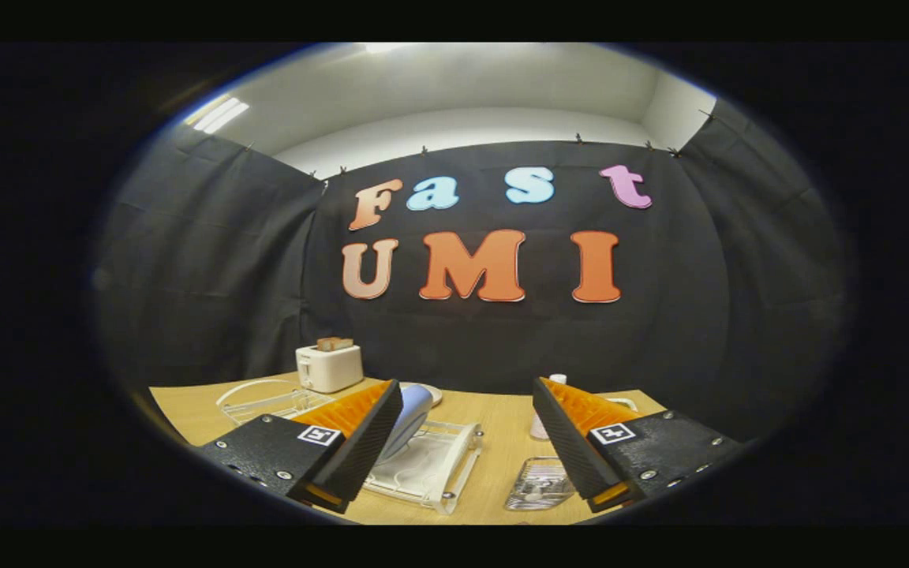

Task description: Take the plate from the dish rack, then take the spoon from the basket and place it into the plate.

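My gripper [466, 446] is open, held above the wooden table [502, 430] with nothing between its fingers. A light blue plate [409, 418] stands on edge in a white dish rack [431, 465], right beside the left finger and partly hidden by it. A small metal mesh basket [540, 483] sits on the table close to the right finger's inner side. Something pale lies in the basket, too small to tell whether it is the spoon.
A white toaster [330, 367] with bread in its slots stands at the back left. A white wire basket [261, 401] lies in front of it. A small white bottle [555, 380] and a pale rimmed object [622, 404] peek out behind the right finger.
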Tool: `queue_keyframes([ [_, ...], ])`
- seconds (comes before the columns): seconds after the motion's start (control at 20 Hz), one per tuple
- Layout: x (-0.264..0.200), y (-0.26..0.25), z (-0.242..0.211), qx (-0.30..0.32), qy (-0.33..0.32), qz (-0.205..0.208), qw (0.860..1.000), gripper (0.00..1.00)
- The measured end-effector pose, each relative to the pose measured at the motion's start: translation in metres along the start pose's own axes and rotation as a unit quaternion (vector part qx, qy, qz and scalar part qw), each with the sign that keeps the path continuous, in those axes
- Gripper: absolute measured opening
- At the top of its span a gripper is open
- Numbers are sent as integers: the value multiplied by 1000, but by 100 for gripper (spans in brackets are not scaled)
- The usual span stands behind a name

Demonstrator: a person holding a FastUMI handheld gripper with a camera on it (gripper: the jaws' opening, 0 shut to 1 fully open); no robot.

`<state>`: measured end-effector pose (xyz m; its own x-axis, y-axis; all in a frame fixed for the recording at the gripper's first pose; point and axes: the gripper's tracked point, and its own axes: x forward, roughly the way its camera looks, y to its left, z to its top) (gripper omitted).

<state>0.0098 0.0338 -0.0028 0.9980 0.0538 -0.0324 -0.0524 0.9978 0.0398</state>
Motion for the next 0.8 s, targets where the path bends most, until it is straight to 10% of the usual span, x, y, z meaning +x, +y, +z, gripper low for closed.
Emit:
queue_keyframes([
  [0.4,23,29,-15,52,77,50,994,99],
  [0.8,60,42,-42,146,238,100,955,98],
])
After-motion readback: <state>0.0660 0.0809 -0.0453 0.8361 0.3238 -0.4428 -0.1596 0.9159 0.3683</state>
